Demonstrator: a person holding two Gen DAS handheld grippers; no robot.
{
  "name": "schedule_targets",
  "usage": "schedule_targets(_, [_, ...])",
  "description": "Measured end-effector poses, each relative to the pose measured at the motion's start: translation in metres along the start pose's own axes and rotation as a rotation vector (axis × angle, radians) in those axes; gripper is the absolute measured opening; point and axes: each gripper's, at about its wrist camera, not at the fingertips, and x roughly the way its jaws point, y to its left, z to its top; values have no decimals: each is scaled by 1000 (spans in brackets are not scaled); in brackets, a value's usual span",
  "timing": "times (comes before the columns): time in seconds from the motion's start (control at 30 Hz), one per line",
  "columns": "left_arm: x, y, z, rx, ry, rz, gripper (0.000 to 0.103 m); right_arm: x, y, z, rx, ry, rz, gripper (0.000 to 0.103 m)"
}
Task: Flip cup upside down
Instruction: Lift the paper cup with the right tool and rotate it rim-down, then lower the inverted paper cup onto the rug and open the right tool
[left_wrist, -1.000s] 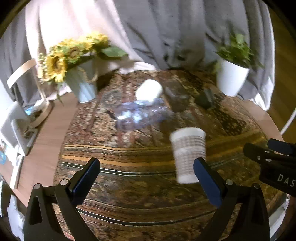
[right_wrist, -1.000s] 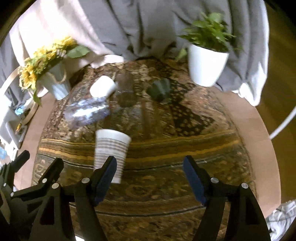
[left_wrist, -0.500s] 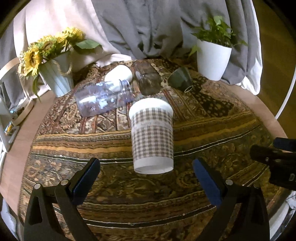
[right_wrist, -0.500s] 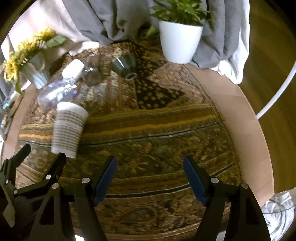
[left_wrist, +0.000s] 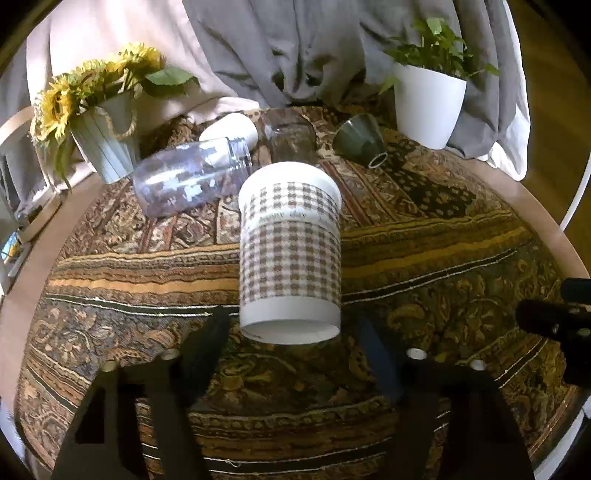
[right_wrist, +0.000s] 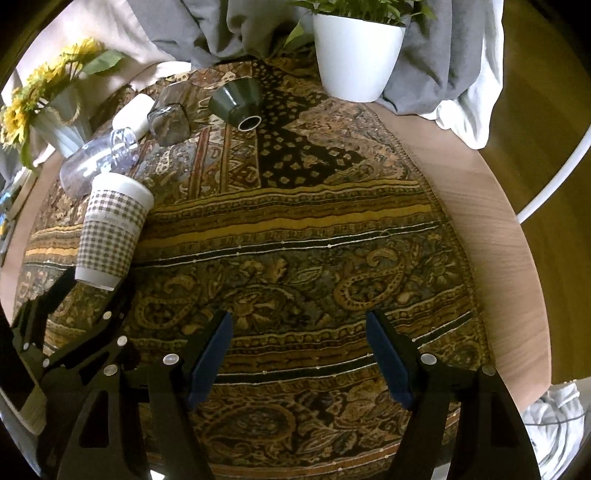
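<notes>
Status: checked paper cup (left_wrist: 290, 251) stands upright on the patterned cloth (left_wrist: 424, 236), centre of the left wrist view, wide rim up, narrow base down. Not flipped yet. Judging by the layout, the grasp is only now being set up; lift, rotation and set-down all remain.

Left gripper (left_wrist: 291, 345): jaws open wide, one either side of the cup base, low in frame. They look blurred, and I can't tell if either pad touches the cup wall. Nothing held as far as I can see. In the right wrist view the cup (right_wrist: 112, 230) sits mid-left with the left gripper (right_wrist: 96, 284) dark at its foot.

Right gripper (right_wrist: 299, 349): jaws wide open, empty, over bare cloth at bottom centre, well apart from the cup.

Clearance:
- Behind the cup, upper centre: clear plastic bottle (left_wrist: 192, 179) lying on its side, very close to the cup's rim, maybe touching; can't tell. Beside it a white cup (left_wrist: 232, 129), a glass tumbler (left_wrist: 293, 138) and a dark green cup (left_wrist: 360, 140) on its side.
- Sunflower pot (left_wrist: 105, 146) upper left, white planter (left_wrist: 428, 105) upper right, both clear of the work zone.
- Open cloth below and right of the cup is the best room for rotating and setting down.
- Tabletop (right_wrist: 491, 229) edge curves down the right; cloth stops short of it. Avoid that side.
</notes>
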Motion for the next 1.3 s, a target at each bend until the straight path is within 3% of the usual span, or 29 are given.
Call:
schedule_targets(0.13, [-2,-1,0,-7,-7,6,52,1,-2,1,0,-3,-2,74])
schedule_targets(0.7, [-20,8,43,-37,-83,17,52,-15,-3,24,15,-68,41,74])
schedule_targets(1.3, [10,18,98,-86,-24,3,52,-27,5,69,45,-175,89,74])
